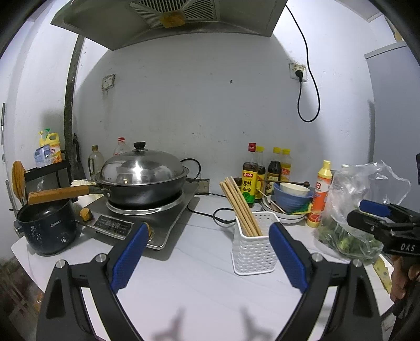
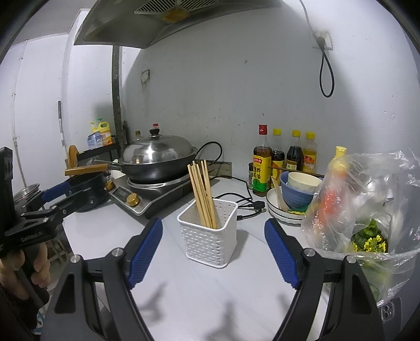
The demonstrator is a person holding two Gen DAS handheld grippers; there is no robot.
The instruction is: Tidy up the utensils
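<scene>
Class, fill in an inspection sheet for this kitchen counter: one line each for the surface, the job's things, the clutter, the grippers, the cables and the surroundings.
Surface: white counter, bare in front.
Job's things: wooden chopsticks stand leaning in the white perforated holder; a spoon lies in the stacked bowls.
Clutter: sauce bottles, plastic bag of greens, lidded wok on the induction cooker, dark pot.
Grippers: left gripper and right gripper both open, holding nothing.
Cables: black cord coiled behind the holder; another cord hangs from the wall socket.
Surroundings: range hood overhead, marked white wall.
</scene>
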